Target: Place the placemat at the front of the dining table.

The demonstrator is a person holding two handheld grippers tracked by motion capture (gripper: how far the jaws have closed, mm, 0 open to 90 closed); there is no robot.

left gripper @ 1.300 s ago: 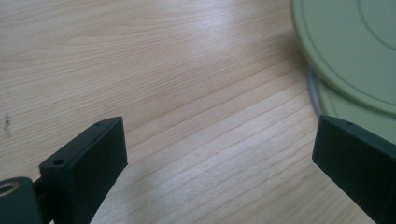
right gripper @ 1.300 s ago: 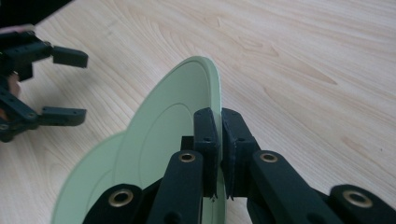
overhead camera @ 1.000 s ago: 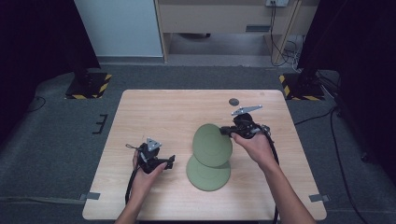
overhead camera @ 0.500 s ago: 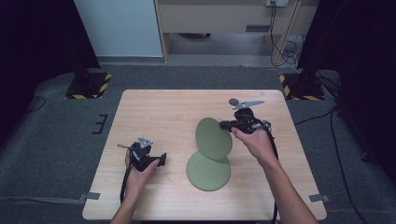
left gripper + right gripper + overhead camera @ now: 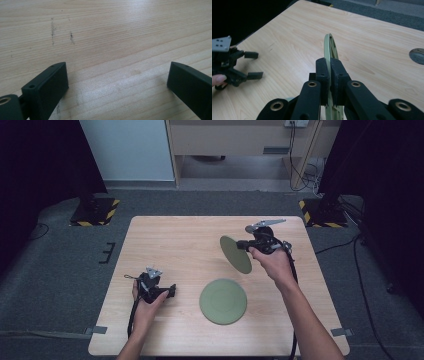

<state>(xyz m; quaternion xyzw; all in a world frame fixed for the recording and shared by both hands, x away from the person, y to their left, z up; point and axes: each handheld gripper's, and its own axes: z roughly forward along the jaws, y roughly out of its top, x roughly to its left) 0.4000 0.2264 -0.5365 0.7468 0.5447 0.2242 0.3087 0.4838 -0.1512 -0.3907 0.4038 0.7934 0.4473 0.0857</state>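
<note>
Our right gripper (image 5: 243, 245) clamps a green plate (image 5: 235, 254) by its rim, on edge. A second green plate (image 5: 223, 301) lies flat below it. Our left gripper (image 5: 170, 291) rests open-jawed on the table (image 5: 180, 245).

Wood table (image 5: 180, 240) w/ one green plate (image 5: 223, 301) lying flat.

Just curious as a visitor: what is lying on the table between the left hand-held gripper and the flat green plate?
Nothing: in the high view, only bare wood separates the left hand-held gripper from the flat green plate.

No readable text, labels, brands or numbers anywhere in views.
</note>
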